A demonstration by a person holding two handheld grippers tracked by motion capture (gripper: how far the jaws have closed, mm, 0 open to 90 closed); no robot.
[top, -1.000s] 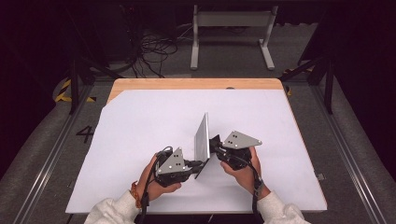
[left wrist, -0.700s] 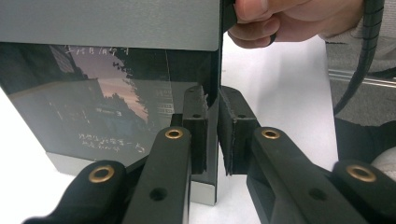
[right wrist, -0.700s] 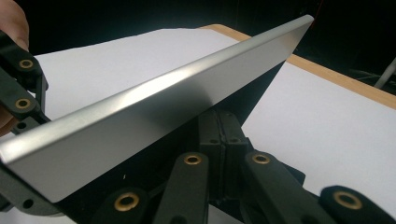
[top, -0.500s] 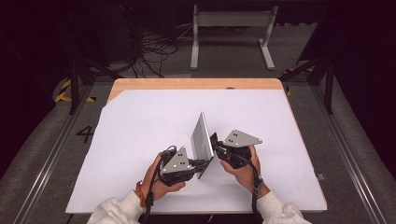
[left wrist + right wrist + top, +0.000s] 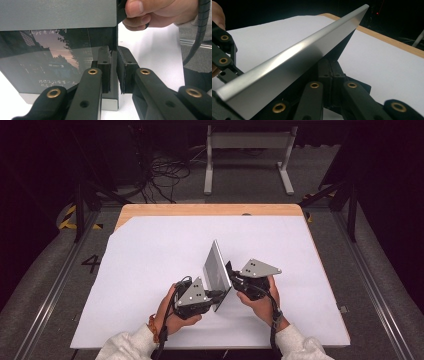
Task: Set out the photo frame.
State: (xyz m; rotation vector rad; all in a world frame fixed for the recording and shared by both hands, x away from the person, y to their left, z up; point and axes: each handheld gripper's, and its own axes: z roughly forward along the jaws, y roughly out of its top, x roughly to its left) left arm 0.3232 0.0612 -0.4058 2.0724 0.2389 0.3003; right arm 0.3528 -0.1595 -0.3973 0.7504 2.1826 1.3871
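High view: thin metal panel [image 5: 216, 270] now tilts a bit more upright vs a sec ago, leaning toward 11 o'clock, so the two-handed lift looks underway. Left gripper [image 5: 113, 72] jaws pinch its lower edge; right gripper [image 5: 329, 72] jaws clamp its far edge, near table [image 5: 150, 250] centre.

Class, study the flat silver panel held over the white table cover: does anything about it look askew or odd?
The thin silver panel with a dark printed face stands tilted on edge above the white table cover, pinched by the left gripper and right gripper. Nothing looks damaged.
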